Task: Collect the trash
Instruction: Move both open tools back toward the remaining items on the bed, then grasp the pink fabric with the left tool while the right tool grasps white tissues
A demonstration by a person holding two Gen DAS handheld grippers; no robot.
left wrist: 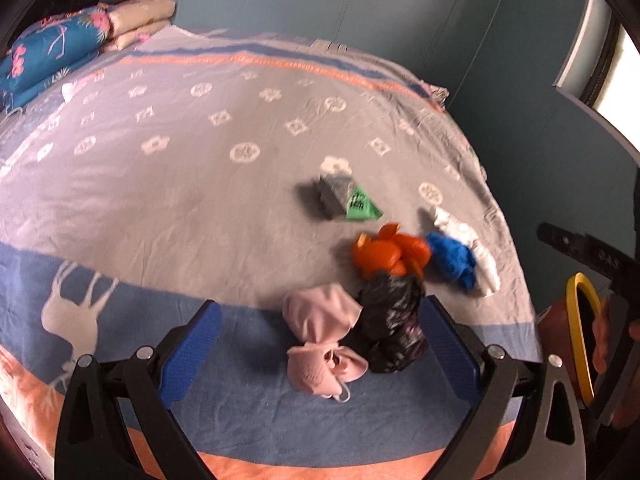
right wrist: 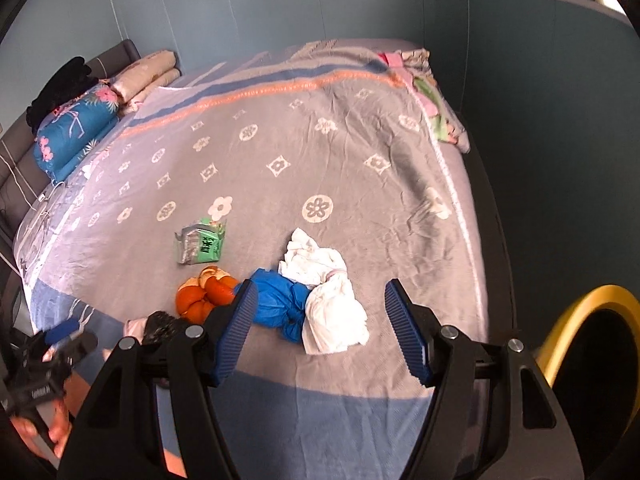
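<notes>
Trash lies on the bed near its foot. In the left wrist view my left gripper is open, its blue pads either side of a pink face mask and a black crumpled bag. Beyond lie orange peel, a blue wad, white tissue and a green-grey packet. My right gripper is open above the blue wad and white tissue. Orange peel and the packet lie to its left.
A yellow-rimmed bin stands beside the bed at the right; it also shows in the left wrist view. Folded quilts and pillows are piled at the headboard. Blue walls surround the bed.
</notes>
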